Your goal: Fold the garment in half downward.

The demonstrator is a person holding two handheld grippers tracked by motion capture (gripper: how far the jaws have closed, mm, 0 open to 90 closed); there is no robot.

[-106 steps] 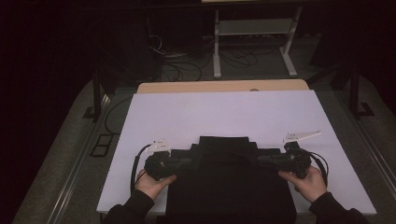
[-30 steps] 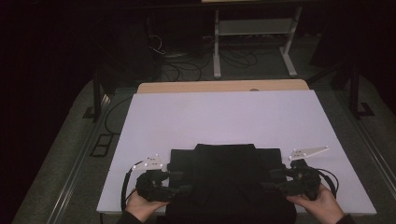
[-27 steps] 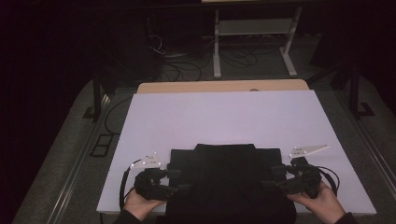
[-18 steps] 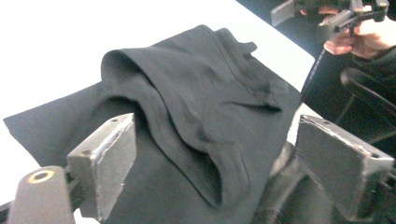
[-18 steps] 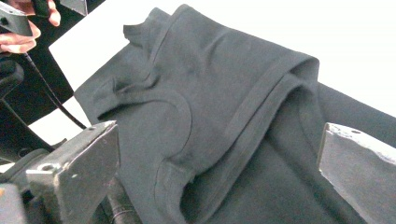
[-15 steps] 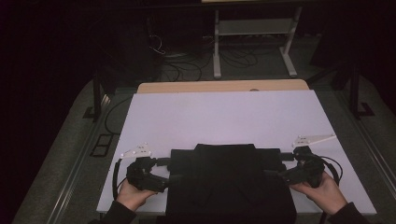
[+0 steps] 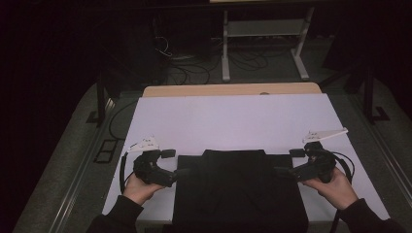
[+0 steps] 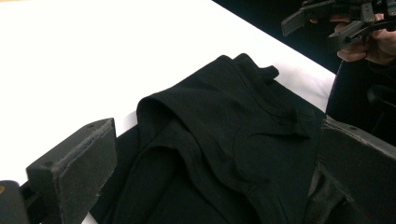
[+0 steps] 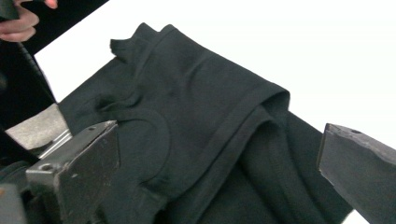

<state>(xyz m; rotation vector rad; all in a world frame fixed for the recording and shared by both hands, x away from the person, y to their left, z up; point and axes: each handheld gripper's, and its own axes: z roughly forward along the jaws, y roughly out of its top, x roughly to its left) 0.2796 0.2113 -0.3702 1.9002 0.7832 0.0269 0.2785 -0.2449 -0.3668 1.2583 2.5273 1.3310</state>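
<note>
A black garment [image 7: 240,189] lies folded on the white table [image 7: 233,121] near its front edge. In the left gripper view the garment [image 8: 219,144] has a folded edge and lies between and beyond the wide-apart jaws. My left gripper [image 7: 182,171] sits at the garment's left edge, open, its jaws having just been opening with nothing pressed between them. My right gripper [image 7: 281,171] sits at the garment's right edge, open too, having just let the cloth [image 9: 196,121] go. Across the cloth, the right gripper [image 8: 327,23] appears at the top right of the left gripper view.
A wooden board [image 7: 228,90] borders the table's far edge. Beyond it stand a white metal frame [image 7: 265,29] and loose cables [image 7: 184,58] on the dark floor. Rails run along both sides of the table.
Both grippers have opened and drawn outward from the garment's sides, rising a little. The garment lies flat on the table, folded shorter than it was.
</note>
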